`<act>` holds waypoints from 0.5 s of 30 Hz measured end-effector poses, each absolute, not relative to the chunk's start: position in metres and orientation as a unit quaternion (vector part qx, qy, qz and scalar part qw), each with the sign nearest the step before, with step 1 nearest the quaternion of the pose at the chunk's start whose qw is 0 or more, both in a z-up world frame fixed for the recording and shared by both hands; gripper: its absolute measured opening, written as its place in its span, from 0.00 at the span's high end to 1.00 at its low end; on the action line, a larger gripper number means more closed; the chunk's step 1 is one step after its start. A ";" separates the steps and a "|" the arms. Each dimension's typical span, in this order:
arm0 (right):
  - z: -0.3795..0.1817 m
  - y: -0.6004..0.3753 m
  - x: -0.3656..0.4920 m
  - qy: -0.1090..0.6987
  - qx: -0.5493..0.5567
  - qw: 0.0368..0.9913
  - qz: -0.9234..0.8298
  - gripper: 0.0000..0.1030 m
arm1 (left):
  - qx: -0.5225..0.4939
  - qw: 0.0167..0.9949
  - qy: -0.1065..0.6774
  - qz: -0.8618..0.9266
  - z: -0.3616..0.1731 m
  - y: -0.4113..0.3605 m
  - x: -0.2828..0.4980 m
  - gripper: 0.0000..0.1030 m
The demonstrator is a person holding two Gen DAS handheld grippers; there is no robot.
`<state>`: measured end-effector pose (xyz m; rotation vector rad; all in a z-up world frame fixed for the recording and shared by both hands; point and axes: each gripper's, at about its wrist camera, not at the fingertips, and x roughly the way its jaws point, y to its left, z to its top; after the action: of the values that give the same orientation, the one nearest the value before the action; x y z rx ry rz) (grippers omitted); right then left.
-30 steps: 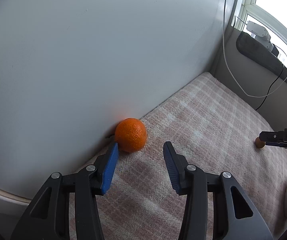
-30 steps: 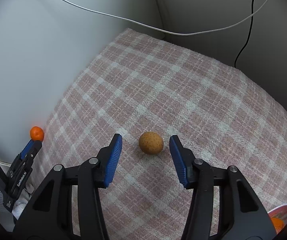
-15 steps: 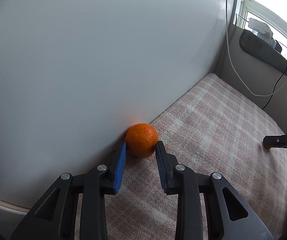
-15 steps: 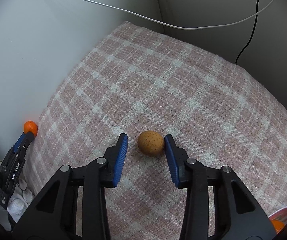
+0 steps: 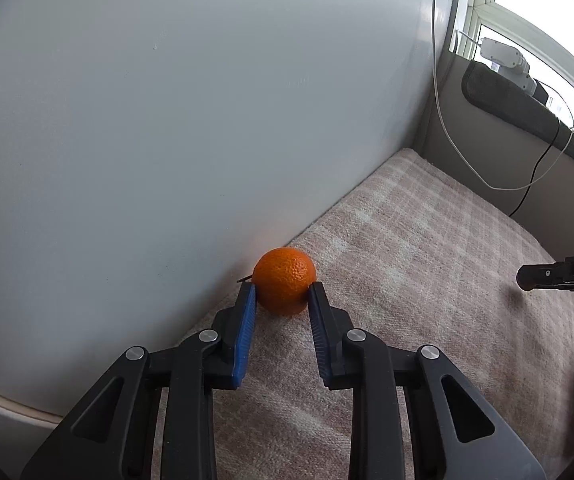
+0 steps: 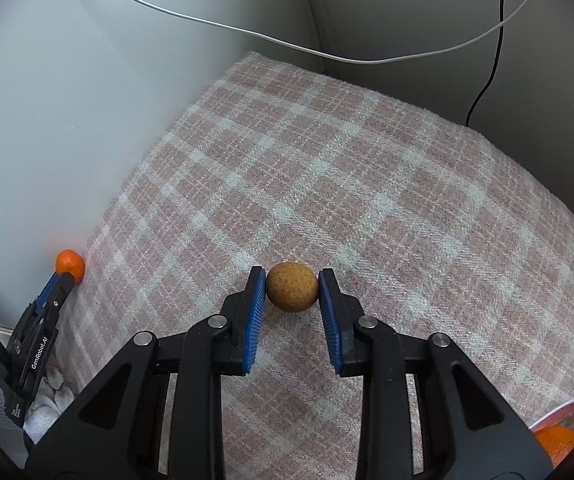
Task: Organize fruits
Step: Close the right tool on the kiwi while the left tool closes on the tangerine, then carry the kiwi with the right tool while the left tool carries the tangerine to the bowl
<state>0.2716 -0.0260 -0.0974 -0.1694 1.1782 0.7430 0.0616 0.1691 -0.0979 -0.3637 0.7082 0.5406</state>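
We see a pale grey wall [image 5: 167, 140] filling most of the left wrist view, from about 7 o'clock round to 1 o'clock. Below it lies the surface, covered with a pink and cream checked cloth [image 6: 347, 184], which spreads across the middle of the right wrist view and meets the wall along its left edge. At 1 to 2 o'clock in the left wrist view a window [image 5: 543, 36] lets in daylight, with a dark padded sill [image 5: 515, 108] under it.

Our left hand-held gripper [image 5: 281, 296] reaches in from 6 o'clock, its blue pads pinching the orange [image 5: 284, 281] on both sides; the fruit rests on the cloth, right against the foot of the wall. In the right wrist view the same orange [image 6: 70, 264] shows small at 9 o'clock, with the left gripper below it.

Our right hand-held gripper [image 6: 291, 292] also comes from 6 o'clock. Its jaws are closing, and both blue pads already press the flanks of the small brown speckled fruit [image 6: 291, 286], which sits on the cloth near the centre of the view, well apart from the orange.

A white cable [image 6: 247, 34] sags across the wall at 12 o'clock, and a black cable [image 6: 491, 60] hangs at 1 o'clock. At 5 o'clock the rim of a plate [image 6: 567, 414] holds another orange fruit [image 6: 557, 440].
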 end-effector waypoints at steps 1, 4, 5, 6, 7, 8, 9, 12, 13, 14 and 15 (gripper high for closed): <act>-0.096 -0.026 0.270 0.540 -0.080 0.764 0.343 0.72 | -0.176 0.888 0.341 0.255 -0.098 0.168 0.061 0.76; -0.094 -0.027 0.264 0.535 -0.084 0.766 0.346 0.72 | -0.180 0.888 0.345 0.245 -0.098 0.165 0.057 0.76; -0.093 -0.028 0.262 0.534 -0.083 0.766 0.347 0.72 | -0.186 0.889 0.343 0.240 -0.097 0.164 0.055 0.76; -0.092 -0.030 0.261 0.534 -0.081 0.766 0.349 0.72 | -0.185 0.891 0.343 0.235 -0.095 0.161 0.053 0.76; -0.091 -0.032 0.259 0.533 -0.079 0.766 0.352 0.72 | -0.181 0.893 0.343 0.229 -0.093 0.157 0.051 0.76; -0.089 -0.034 0.258 0.531 -0.078 0.767 0.352 0.72 | -0.178 0.895 0.342 0.224 -0.090 0.153 0.049 0.76; -0.087 -0.037 0.256 0.528 -0.077 0.768 0.354 0.72 | -0.178 0.897 0.343 0.217 -0.088 0.150 0.046 0.76; -0.079 -0.049 0.251 0.518 -0.071 0.774 0.357 0.72 | -0.187 0.902 0.336 0.197 -0.081 0.142 0.045 0.76; -0.075 -0.053 0.249 0.514 -0.068 0.777 0.358 0.72 | -0.185 0.905 0.335 0.188 -0.078 0.137 0.045 0.76; -0.071 -0.057 0.246 0.510 -0.066 0.780 0.357 0.72 | -0.184 0.908 0.332 0.178 -0.075 0.132 0.046 0.76; -0.067 -0.061 0.244 0.505 -0.065 0.783 0.357 0.72 | -0.183 0.911 0.330 0.168 -0.072 0.127 0.046 0.77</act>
<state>0.2438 -0.0610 -0.0674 -0.1399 1.0910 0.7708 0.0463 0.1270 -0.0715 -0.3771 0.6797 0.3459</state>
